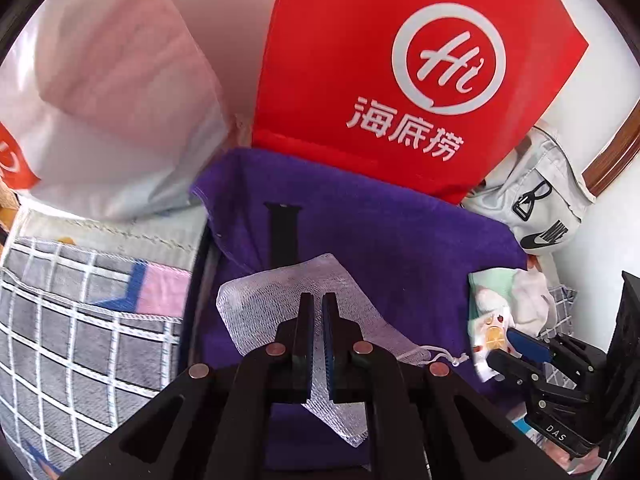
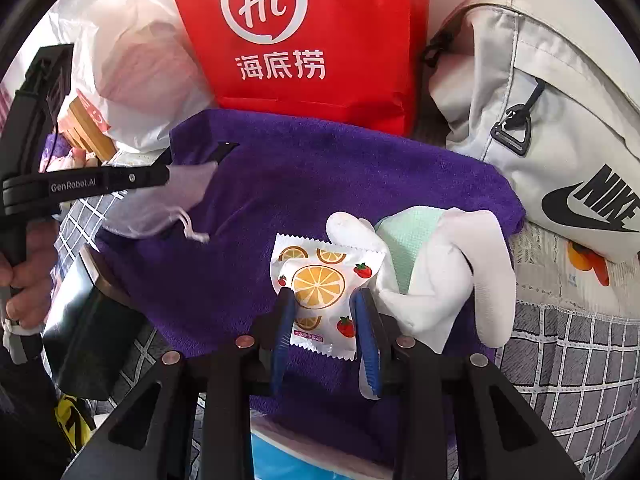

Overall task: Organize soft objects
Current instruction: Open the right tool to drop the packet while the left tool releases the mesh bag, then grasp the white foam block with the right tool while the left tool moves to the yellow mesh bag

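Left tool (image 1: 318, 300) pinched on white mesh pouch (image 1: 280, 304), drawstring trailing right. Right tool (image 2: 326, 300) open, straddling fruit-print sachet (image 2: 320, 280) on purple towel (image 2: 320, 168). Ahead: red "Hi 海底捞" bag (image 2: 320, 40); NIKE bag (image 2: 560, 140) right.
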A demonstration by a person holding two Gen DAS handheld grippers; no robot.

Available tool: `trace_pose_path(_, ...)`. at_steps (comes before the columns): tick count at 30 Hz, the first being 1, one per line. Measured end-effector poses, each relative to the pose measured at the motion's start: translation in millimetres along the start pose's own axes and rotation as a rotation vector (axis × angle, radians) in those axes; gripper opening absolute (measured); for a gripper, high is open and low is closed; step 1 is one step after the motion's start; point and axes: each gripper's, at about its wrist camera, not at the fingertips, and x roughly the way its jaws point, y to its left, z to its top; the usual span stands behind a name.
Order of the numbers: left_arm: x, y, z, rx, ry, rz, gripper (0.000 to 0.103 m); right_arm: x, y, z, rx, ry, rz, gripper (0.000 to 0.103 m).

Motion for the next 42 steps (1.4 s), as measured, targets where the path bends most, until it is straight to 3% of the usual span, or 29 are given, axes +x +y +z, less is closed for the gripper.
trace_pose_path(3,4.6,-1.6,-1.6,0.011,0.017,0.002,0.005,2.9,2.0,2.2,0.003,0.001,0.003,0.032)
trace_pose_path(5,6.4,-1.6,-2.1,0.010,0.026,-0.006,0.006,4.7,1.5,2.4,0.003,0.007,0.003,0.038)
trace_pose_path(7,6.3,-1.1,-1.3,0.005,0.031,-0.018,0.014,4.9,0.7,2.9,0.010,0.006,-0.004,0.039)
trace_pose_path(9,4.3,-0.4,-0.9,0.001,0.035,-0.010,0.035,2.1,1.5,3.2,0.016,0.001,0.001,0.041)
trace_pose_path(11,-1.2,0.6,-0.4,-0.008,0.021,0.004,0.040,-4.5,2.1,1.8,0.015,-0.009,0.000,0.046)
trace_pose_path(14,-14.3,2.8,-0.6,-0.027,0.005,0.008,0.040,-16.4,7.6,0.4,0.015,-0.036,-0.014,0.057)
trace_pose_path(25,-96.7,14.9,-34.7,-0.049,-0.113,0.042,0.040,-81.9,40.7,-35.5,0.038,-0.145,-0.030,0.058)
trace_pose_path(31,-132.8,30.8,-69.6,-0.092,-0.134,0.038,0.040,-105.5,68.9,-75.2,0.025,-0.126,-0.014,0.057)
trace_pose_path(35,-149.4,43.9,-97.0,-0.129,-0.139,0.075,0.040,-106.7,80.7,-95.9,0.038,-0.083,-0.001,0.057)
trace_pose_path(42,-169.3,71.2,-150.3,-0.177,-0.135,0.061,0.040,-105.4,104.2,-118.2,-0.027,-0.076,0.014,0.057)
